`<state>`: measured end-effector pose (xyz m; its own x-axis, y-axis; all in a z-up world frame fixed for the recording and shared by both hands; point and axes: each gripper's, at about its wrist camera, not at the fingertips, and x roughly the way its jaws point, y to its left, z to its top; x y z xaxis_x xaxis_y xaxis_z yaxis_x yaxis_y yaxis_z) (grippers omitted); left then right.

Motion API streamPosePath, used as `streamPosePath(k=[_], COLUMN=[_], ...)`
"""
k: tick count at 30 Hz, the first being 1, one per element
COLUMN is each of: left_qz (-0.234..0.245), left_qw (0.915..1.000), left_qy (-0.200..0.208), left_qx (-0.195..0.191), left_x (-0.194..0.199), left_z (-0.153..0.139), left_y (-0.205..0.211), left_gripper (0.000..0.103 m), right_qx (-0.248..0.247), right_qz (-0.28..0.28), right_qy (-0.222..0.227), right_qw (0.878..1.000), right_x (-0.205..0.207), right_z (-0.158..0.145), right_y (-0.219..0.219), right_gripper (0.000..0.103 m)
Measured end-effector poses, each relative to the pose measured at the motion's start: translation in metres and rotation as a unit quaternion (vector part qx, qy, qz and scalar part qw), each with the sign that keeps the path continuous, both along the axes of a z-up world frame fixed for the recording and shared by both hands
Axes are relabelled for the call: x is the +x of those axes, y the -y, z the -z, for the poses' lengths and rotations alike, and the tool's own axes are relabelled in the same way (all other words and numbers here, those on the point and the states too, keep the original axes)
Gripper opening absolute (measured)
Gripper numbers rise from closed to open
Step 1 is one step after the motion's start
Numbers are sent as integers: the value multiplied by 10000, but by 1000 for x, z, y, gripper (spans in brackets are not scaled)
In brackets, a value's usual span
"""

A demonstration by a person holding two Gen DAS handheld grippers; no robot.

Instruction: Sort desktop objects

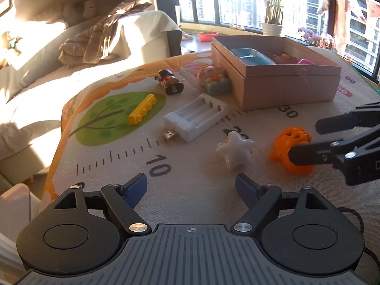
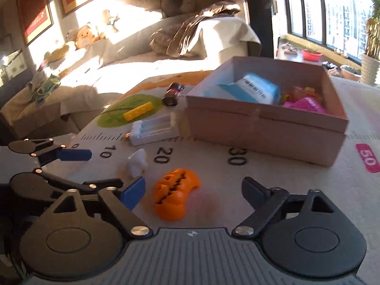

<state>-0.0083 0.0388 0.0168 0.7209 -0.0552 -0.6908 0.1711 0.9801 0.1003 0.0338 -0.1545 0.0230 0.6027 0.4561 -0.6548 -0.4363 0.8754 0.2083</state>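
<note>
Right gripper (image 2: 193, 191) jaws wide, nothing held, orange pumpkin (image 2: 174, 196) lower centre between them. Left gripper (image 1: 190, 186) wide, empty, white star (image 1: 234, 149) just ahead. Box (image 2: 261, 128) upper right. Risk: off-centre closing could shove pumpkin away.

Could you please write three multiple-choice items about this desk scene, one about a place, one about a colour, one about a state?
1. Where does the yellow brick lie?
A. on the green tree print
B. inside the cardboard box
C. on the battery charger

2. What colour is the pumpkin toy?
A. white
B. orange
C. blue

3. How do the left tongs stand?
A. shut on the star
B. shut on nothing
C. open, with nothing between them

Key: 1 A, the brick rests on the green oval of the mat, away from the cardboard box. 2 B, it is orange all over. 3 C, both blue pads stand apart, and the white star lies beyond them.
</note>
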Motion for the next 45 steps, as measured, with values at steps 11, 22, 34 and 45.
streamPosePath(k=[11,22,34,45], left_qz=[546,864,952,726], left_qw=[9984,9958,9944,9962], left_qy=[50,-20,-180,-186], left_qx=[-167,-305,-432,-440], left_x=[20,26,-5,2], left_z=[0,4,1,5], left_y=[35,52,39,38], left_gripper=[86,37,57,83], right_qx=[-544,-573,-567,-743], right_qz=[702,1068,656,1138], right_qy=[44,133,261,231], right_qw=[9960,9925,9959,9904], right_x=[-1,2,16,-3], right_z=[7,6,9,7], right_y=[33,61,23,70], right_gripper=[45,48,50,46])
